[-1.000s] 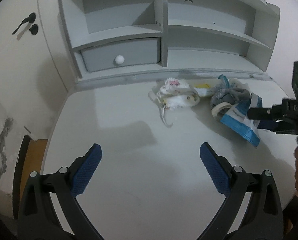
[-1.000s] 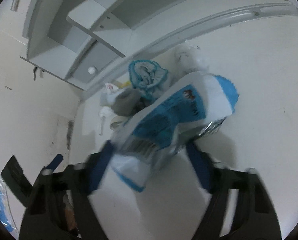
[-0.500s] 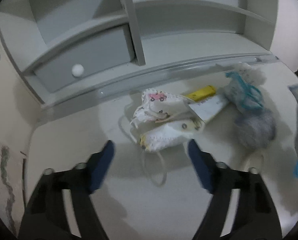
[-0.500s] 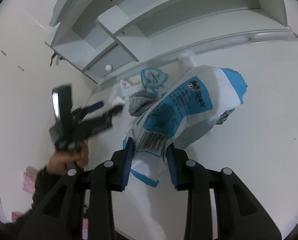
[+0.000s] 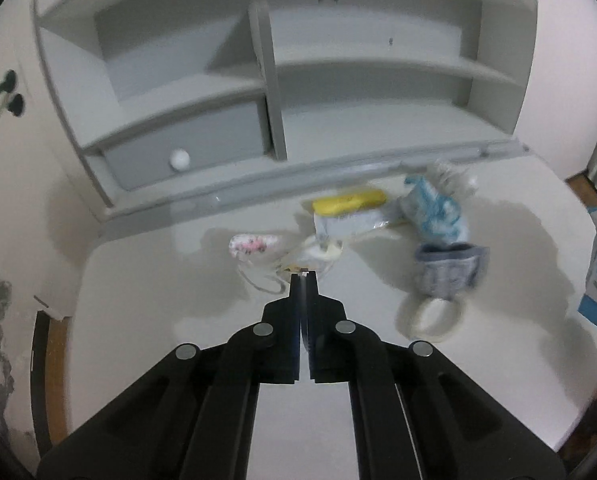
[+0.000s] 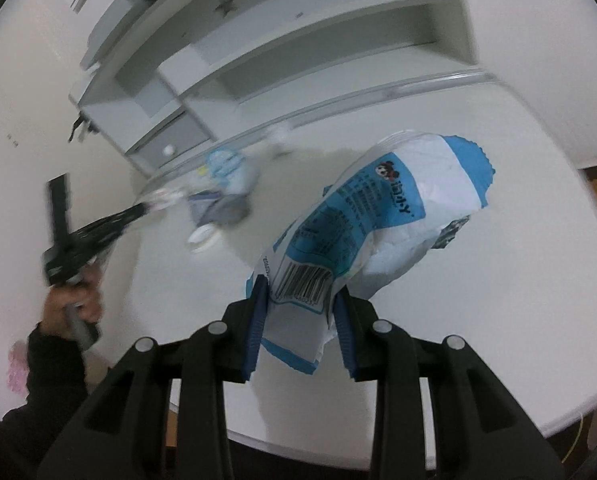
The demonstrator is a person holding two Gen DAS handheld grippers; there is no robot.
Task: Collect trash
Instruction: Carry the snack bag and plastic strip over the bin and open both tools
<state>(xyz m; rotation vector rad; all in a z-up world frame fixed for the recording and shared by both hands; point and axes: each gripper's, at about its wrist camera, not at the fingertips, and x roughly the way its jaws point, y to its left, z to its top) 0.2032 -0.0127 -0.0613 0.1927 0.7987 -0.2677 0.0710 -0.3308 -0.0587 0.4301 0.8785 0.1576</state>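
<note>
I see a white counter (image 5: 146, 280) backed by grey shelves (image 5: 338, 80) with one drawer (image 5: 186, 148), against pale walls (image 5: 14, 200).

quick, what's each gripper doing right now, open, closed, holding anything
left gripper: jaws closed, pinching the edge of the white face mask.
right gripper: jaws closed on the blue and white snack bag, lifted off the table.

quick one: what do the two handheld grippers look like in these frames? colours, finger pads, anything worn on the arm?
Both are matte black plastic scissor-style linkages with round silver pivot pins. The right gripper has blue ribbed pads on its fingers. The left gripper shows the same black frame, blue pad edges just visible. Its handle is a black bar, held by a hand in a dark sleeve. No cables visible.
</note>
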